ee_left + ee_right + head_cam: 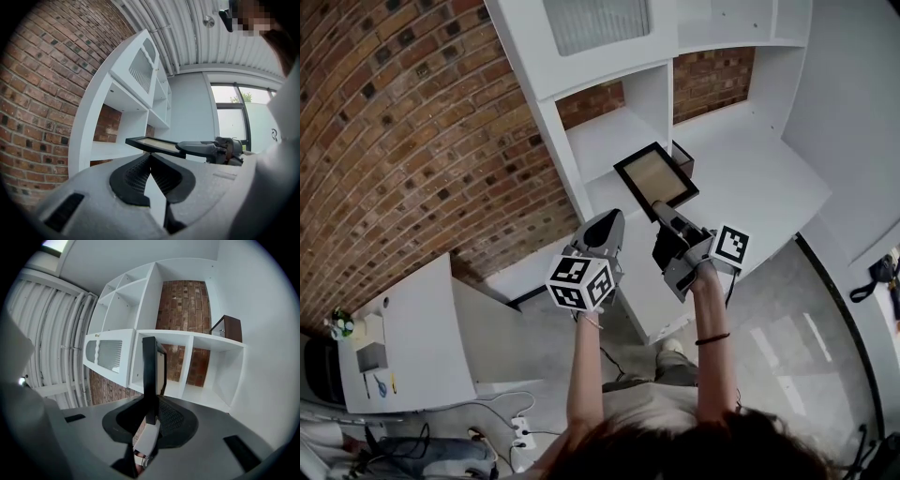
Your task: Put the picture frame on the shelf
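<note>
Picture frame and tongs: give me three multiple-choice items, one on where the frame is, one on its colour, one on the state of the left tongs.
1. Where is the picture frame?
A. Flat on the floor.
B. In the air before the white shelf, gripped by the right tongs.
C. Standing in the top compartment.

2. What colour is its border?
A. Black.
B. White.
C. Red.

3. How are the left tongs?
A. Shut on the frame.
B. Wide apart.
C. Shut, nothing between them.

Answers:
1 B: the right gripper view shows its edge clamped between the pads.
2 A: the head view shows a black border round a tan middle.
3 C: the left gripper view shows the tips meeting, with the frame beyond them.
</note>
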Motion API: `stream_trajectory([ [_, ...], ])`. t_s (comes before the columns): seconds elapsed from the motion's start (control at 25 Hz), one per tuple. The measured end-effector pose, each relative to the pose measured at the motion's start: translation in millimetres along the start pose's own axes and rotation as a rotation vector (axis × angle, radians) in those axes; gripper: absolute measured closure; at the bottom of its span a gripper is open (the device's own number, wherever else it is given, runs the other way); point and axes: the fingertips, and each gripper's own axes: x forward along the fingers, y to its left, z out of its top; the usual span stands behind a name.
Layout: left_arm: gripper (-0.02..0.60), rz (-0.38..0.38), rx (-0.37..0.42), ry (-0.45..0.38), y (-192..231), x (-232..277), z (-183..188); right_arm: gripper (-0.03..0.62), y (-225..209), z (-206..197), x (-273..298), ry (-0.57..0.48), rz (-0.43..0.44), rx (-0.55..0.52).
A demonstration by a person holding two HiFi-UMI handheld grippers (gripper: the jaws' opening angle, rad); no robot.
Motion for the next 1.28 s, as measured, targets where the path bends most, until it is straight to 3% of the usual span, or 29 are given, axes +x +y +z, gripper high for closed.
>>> stream_trajectory([
  [0.56,0.571,0.145,-0.016,0.007,12,35,-6,0.522,-24,33,32,0.149,0.024,0.069],
  [0.88,0.571,0.263,-0.026,-0.023,24,36,2,0.522,-26,41,56,0.252,0.049,0.094],
  [1.28,0.571,0.359,-0.039,-0.043,29,25,-2,0.522,-31,39,69,0.329,0.067,0.109],
])
